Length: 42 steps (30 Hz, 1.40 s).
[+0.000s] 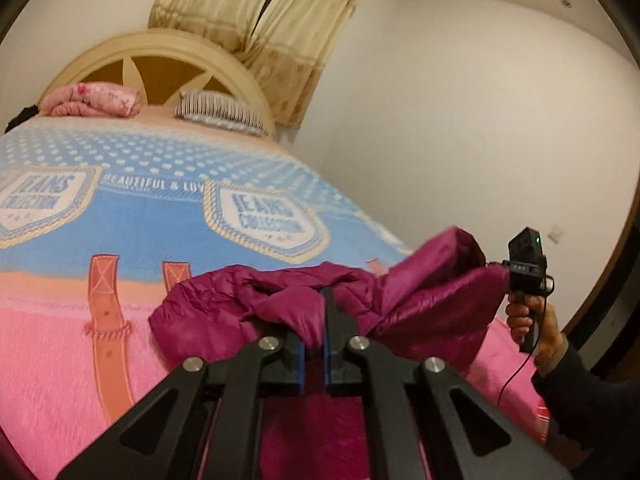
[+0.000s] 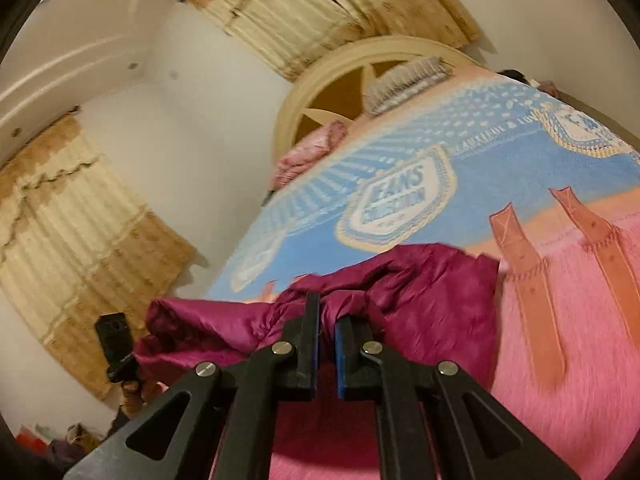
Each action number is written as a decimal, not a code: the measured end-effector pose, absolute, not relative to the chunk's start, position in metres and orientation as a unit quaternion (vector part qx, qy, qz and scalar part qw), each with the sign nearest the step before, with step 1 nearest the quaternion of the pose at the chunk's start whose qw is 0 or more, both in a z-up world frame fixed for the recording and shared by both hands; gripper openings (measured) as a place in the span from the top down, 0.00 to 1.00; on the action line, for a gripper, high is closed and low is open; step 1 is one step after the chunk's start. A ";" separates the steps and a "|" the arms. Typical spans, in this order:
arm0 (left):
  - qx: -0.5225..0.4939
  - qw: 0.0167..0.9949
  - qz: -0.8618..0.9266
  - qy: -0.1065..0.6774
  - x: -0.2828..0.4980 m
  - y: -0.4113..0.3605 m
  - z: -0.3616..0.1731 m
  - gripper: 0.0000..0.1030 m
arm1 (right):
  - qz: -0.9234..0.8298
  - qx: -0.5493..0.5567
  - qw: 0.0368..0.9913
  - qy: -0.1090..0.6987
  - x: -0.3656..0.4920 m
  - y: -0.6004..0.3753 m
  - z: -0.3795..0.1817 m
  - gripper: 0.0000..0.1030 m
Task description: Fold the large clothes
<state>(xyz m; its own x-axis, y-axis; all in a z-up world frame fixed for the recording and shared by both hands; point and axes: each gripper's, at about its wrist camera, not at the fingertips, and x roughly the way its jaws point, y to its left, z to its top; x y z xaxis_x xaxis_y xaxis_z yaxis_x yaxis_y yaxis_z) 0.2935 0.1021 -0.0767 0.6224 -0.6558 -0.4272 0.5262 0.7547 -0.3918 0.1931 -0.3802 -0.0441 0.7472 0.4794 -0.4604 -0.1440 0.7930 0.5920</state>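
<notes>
Left wrist view: the left gripper (image 1: 325, 300) is clamped shut on a fold of the magenta padded jacket (image 1: 280, 304), which hangs bunched over the pink near end of the bed (image 1: 60, 360), toward its right edge. Further right, the right gripper (image 1: 510, 276) pinches another part of the jacket, held in a hand (image 1: 528, 320). To fold well, I judge both grips should travel together and stay level, so the fabric between them stays taut instead of sagging.

Right wrist view: the right gripper (image 2: 327, 312) is closed on bunched jacket (image 2: 420, 280) above the blanket's pink part. The left gripper's body (image 2: 116, 344) shows at the lower left. Lay the jacket down flat, well inside the bed's edge.
</notes>
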 end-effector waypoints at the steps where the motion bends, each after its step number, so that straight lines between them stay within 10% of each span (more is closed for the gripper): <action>1: -0.113 0.893 -0.323 0.292 0.306 0.100 -0.085 0.94 | 0.167 0.273 0.891 0.321 0.212 -0.382 -0.053 0.95; 8: -0.093 0.902 -0.238 0.348 0.359 0.092 -0.132 0.84 | 0.135 0.311 0.873 0.351 0.289 -0.396 -0.113 0.94; 11: -0.066 0.911 -0.214 0.345 0.352 0.078 -0.132 0.64 | 0.118 0.307 0.872 0.363 0.305 -0.395 -0.132 0.82; 13: -0.049 0.926 -0.188 0.323 0.341 0.068 -0.128 0.08 | 0.108 0.294 0.878 0.362 0.308 -0.390 -0.134 0.28; 14: -0.035 0.941 -0.160 0.298 0.332 0.064 -0.124 0.00 | 0.106 0.280 0.885 0.357 0.308 -0.387 -0.132 0.14; 32: 0.155 0.951 -0.144 0.225 0.271 -0.065 -0.123 0.00 | 0.089 -0.035 0.932 0.351 0.238 -0.213 -0.134 0.08; 42: 0.046 0.936 -0.082 0.339 0.367 -0.046 -0.166 0.00 | 0.012 0.003 0.921 0.390 0.285 -0.263 -0.174 0.08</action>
<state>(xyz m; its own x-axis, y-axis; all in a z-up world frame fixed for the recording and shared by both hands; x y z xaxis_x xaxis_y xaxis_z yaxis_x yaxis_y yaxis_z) 0.3668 -0.0456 -0.1662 0.7571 -0.1234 -0.6416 0.1854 0.9822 0.0299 0.2854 -0.2634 -0.1741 0.6956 0.0249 -0.7180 -0.0210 0.9997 0.0143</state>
